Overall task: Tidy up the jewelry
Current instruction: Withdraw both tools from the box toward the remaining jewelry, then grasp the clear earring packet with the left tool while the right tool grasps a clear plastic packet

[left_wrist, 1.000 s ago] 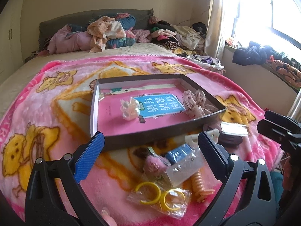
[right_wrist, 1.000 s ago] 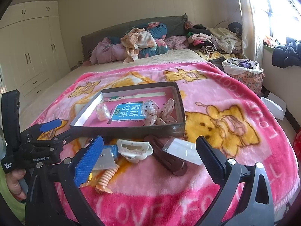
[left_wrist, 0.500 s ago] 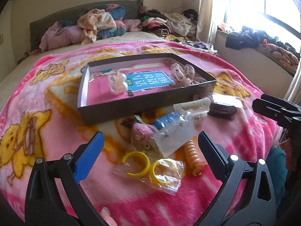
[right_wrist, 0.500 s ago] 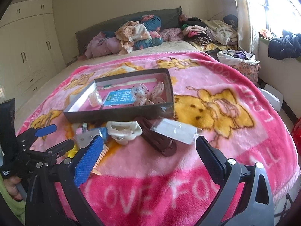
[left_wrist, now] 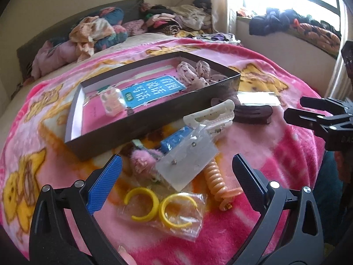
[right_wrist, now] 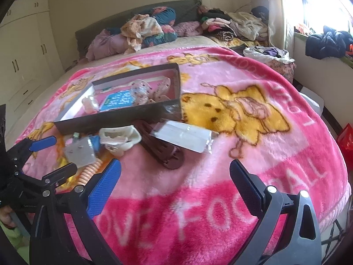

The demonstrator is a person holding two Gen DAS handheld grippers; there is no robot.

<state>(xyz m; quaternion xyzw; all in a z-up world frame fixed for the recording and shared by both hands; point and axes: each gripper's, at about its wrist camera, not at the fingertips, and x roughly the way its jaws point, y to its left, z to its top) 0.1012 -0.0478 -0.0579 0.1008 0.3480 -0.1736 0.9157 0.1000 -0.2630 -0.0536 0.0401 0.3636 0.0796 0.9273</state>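
Pink blanket (right_wrist: pixel 253 154) with yellow cartoon bears, dark box (left_wrist: pixel 136 121), yellow rings (left_wrist: pixel 141 205), brown clip (right_wrist: pixel 163 150).

We see the right gripper (right_wrist: pixel 175 184) held with its fingers spread wide over a pink fleece blanket (right_wrist: pixel 231 150). Ahead lie a dark brown plastic hair clip (right_wrist: pixel 163 152), a cream claw clip (right_wrist: pixel 120 139) and a shallow dark cardboard box (right_wrist: pixel 114 120). The left gripper (right_wrist: pixel 51 154) stands open at left.

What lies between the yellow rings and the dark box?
In the left wrist view, between the yellow rings and the dark box lie a pink fluffy piece and a clear earring packet.
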